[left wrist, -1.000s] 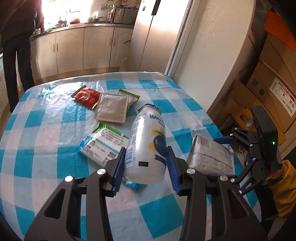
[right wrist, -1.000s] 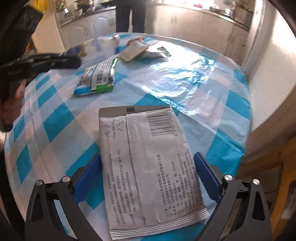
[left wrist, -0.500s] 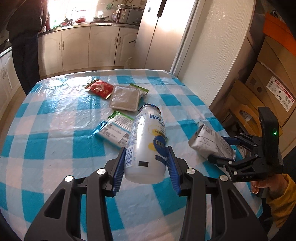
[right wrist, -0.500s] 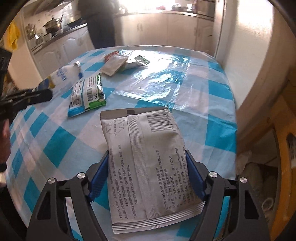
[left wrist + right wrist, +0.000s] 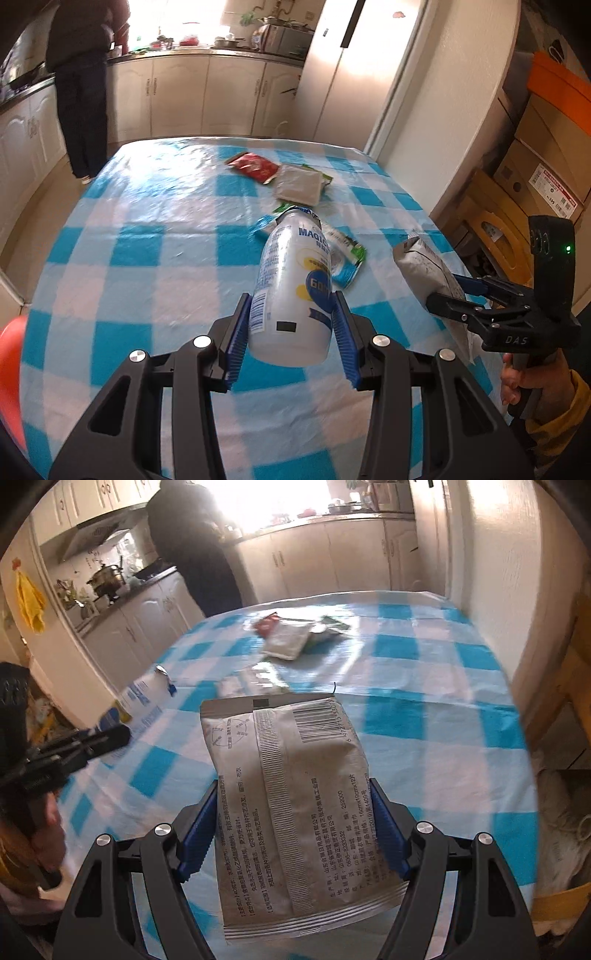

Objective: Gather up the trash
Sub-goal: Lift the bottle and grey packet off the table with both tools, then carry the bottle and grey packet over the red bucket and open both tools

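My left gripper (image 5: 291, 332) is shut on a white plastic bottle (image 5: 291, 280) with blue print, held above the near part of the checked table (image 5: 147, 258). My right gripper (image 5: 291, 827) is shut on a grey foil packet (image 5: 295, 797) with a barcode, lifted off the table; it also shows in the left wrist view (image 5: 428, 273). On the table lie a green-and-white wrapper (image 5: 343, 254), a grey pouch (image 5: 299, 184), a red packet (image 5: 255, 168) and a green wrapper (image 5: 332, 626). The bottle shows in the right wrist view (image 5: 142, 698).
A person in dark clothes (image 5: 85, 74) stands at the kitchen counter beyond the table. Cardboard boxes (image 5: 535, 177) are stacked by the wall on the right. A red object (image 5: 11, 362) sits at the table's left edge. White cabinets (image 5: 207, 96) line the back.
My right gripper closed on the grey packet and lifted it off the table. Both grippers rose and pulled back from the table with their loads.
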### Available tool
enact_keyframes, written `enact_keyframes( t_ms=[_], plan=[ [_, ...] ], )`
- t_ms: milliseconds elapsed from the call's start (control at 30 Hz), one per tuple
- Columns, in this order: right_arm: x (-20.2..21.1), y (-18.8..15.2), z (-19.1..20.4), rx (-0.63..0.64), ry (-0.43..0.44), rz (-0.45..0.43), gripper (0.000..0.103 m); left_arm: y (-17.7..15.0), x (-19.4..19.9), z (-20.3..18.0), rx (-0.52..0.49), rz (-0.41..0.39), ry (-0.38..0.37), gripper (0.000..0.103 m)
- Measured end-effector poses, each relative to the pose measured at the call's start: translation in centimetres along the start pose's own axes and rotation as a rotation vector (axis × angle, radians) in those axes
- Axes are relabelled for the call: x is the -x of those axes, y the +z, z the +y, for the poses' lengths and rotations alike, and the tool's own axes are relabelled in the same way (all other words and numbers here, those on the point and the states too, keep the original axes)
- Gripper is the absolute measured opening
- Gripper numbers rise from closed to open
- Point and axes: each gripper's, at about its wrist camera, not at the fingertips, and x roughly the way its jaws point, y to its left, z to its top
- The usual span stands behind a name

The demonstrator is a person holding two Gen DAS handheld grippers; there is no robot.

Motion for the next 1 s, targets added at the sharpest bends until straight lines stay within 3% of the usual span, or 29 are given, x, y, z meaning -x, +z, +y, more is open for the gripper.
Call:
enact_keyframes(
  t_ms=[233, 533, 900, 1000],
  plan=[
    [-1.3, 0.5, 5.1, 0.025, 0.102, 0.024, 0.075, -2.1, 3.3, 3.3, 0.069, -0.023, 0.047, 0.045],
    [-4.3, 2.5, 14.4, 0.169, 0.211, 0.074, 0.075, -4.8, 8.2, 9.5, 0.200, -0.058, 0.148, 0.045],
    [-9.5, 5.4, 27.1, 0.383, 0.335, 0.160, 0.076, -8.7, 12.5, 20.3, 0.421, -0.052, 0.365, 0.045],
    [-11.2, 5.8, 30.4, 0.440, 0.356, 0.182, 0.076, -9.6, 12.6, 22.6, 0.474, -0.033, 0.393, 0.045]
  ],
)
